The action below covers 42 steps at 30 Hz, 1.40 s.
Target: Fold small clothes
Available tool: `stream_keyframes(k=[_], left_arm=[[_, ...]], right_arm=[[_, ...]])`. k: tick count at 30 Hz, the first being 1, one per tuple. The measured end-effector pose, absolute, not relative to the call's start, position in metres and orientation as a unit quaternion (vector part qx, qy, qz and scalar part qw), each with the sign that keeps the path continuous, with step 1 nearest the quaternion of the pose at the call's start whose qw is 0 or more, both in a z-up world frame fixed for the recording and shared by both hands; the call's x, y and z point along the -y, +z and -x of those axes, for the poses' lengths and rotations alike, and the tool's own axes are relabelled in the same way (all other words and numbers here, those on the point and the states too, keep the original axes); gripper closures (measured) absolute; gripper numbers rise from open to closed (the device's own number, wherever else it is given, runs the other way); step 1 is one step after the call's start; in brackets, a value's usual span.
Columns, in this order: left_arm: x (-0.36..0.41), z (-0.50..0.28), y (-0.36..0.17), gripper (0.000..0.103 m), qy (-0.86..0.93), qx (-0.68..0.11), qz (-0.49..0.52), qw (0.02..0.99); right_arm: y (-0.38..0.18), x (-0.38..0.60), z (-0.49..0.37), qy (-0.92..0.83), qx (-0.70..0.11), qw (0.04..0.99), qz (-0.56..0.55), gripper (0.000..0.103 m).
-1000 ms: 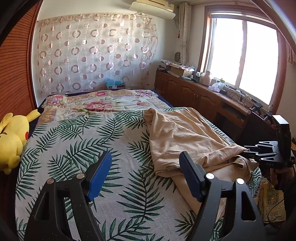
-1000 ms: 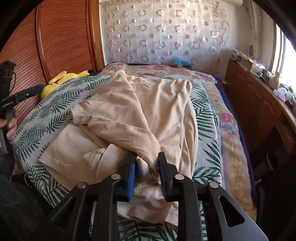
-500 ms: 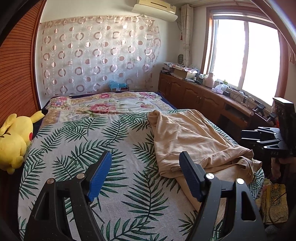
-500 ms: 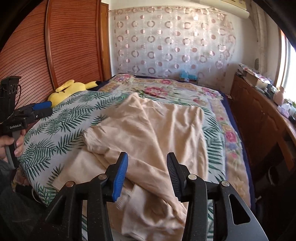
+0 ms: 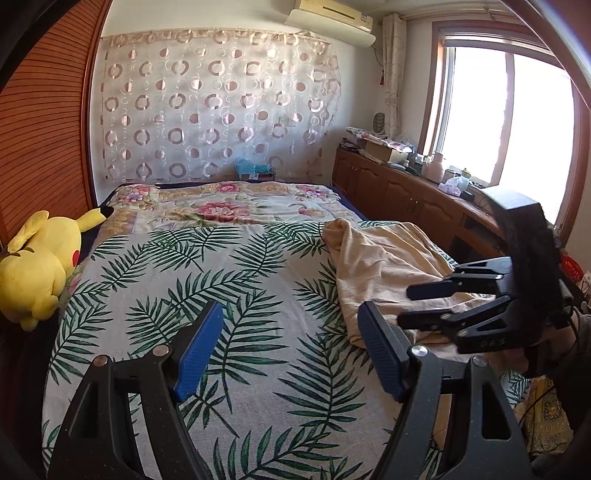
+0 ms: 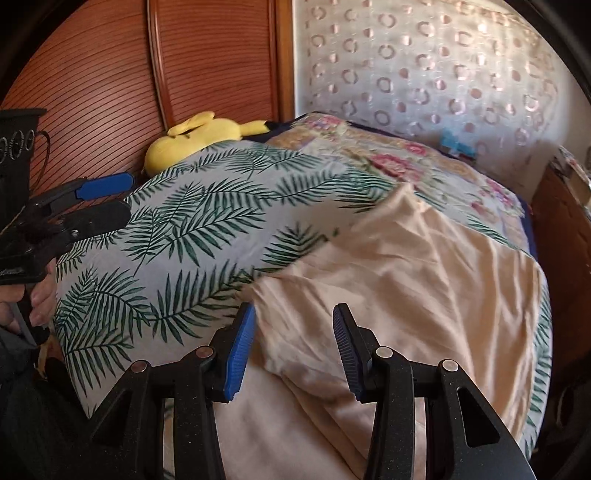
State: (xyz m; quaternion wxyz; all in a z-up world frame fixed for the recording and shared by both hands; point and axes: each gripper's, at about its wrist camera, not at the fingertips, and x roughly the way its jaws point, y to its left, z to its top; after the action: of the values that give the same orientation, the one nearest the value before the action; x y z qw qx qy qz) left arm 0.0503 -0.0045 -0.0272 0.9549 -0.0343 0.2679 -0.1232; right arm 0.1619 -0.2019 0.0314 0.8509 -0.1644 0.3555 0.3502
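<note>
A bed (image 5: 258,369) with a palm-leaf sheet and a floral quilt (image 5: 221,206) at its far end fills the room. A ringed curtain (image 5: 218,107) covers the far wall under an air conditioner (image 5: 332,18). Ribbed wooden panelling (image 5: 40,122) stands left; right, a bright window (image 5: 506,122) lights a cluttered wooden cabinet (image 5: 402,195).

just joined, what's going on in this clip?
A person holds a gripper in each hand over a bed with a palm-leaf sheet. A beige garment lies crumpled on one side of it, not yet folded. The right gripper hovers open above the garment's near edge, holding nothing. The left gripper is open over bare sheet, off the garment. A yellow plush toy sits at the bed's edge.
</note>
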Motion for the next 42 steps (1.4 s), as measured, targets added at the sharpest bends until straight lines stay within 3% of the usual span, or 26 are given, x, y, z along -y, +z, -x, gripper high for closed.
stream_keyframes(k=[8, 16, 20, 26, 34, 42], left_arm=[[-0.003, -0.05, -0.028, 0.027, -0.118, -0.27, 0.036, 0.955], [-0.002, -0.051, -0.032, 0.027, -0.12, -0.275, 0.036, 0.953], [-0.002, -0.051, -0.032, 0.027, -0.12, -0.275, 0.036, 0.953], [0.004, -0.053, -0.035, 0.027, -0.124, -0.279, 0.033, 0.952], [0.01, -0.054, -0.042, 0.027, -0.134, -0.288, 0.034, 0.948], [0.016, -0.056, -0.047, 0.027, -0.139, -0.295, 0.031, 0.945]], right_arm=[[0.002, 0.162, -0.189, 0.372, -0.398, 0.813, 0.204, 0.058], [-0.009, 0.151, -0.186, 0.362, -0.382, 0.819, 0.228, 0.058], [-0.011, 0.146, -0.179, 0.345, -0.367, 0.826, 0.252, 0.096], [0.024, 0.161, -0.18, 0.354, -0.341, 0.83, 0.264, 0.097], [0.083, 0.225, -0.237, 0.245, -0.308, 0.888, 0.238, 0.098], [0.074, 0.274, -0.31, 0.074, -0.318, 0.923, 0.205, 0.098]])
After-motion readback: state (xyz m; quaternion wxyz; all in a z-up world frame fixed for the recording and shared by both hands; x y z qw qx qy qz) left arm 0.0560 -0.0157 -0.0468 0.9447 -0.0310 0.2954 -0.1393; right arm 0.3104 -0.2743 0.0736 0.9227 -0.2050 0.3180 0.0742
